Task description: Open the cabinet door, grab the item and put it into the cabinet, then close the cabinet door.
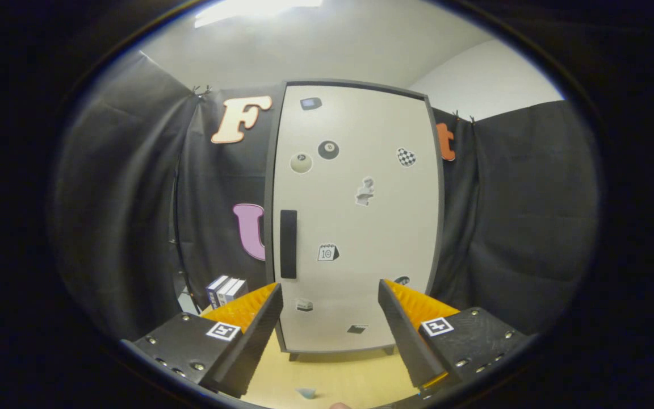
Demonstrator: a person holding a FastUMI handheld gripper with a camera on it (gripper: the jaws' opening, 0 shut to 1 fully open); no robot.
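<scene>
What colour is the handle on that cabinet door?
Black: the handle is a dark vertical bar on the pale cabinet door, clearest in the gripper view.

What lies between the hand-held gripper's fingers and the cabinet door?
In the gripper view, bare pale wooden tabletop separates the open hand-held gripper from the closed white cabinet door with its black vertical handle.

So the gripper [330, 289] sits wide open with nothing between its fingers, pointing straight at the cabinet [355, 216] standing on the bench [338, 378]. The door [361, 227] is shut and covered in stickers, with a dark handle [288, 244] near its left edge. A small box [226, 289] stands left of the cabinet.
</scene>
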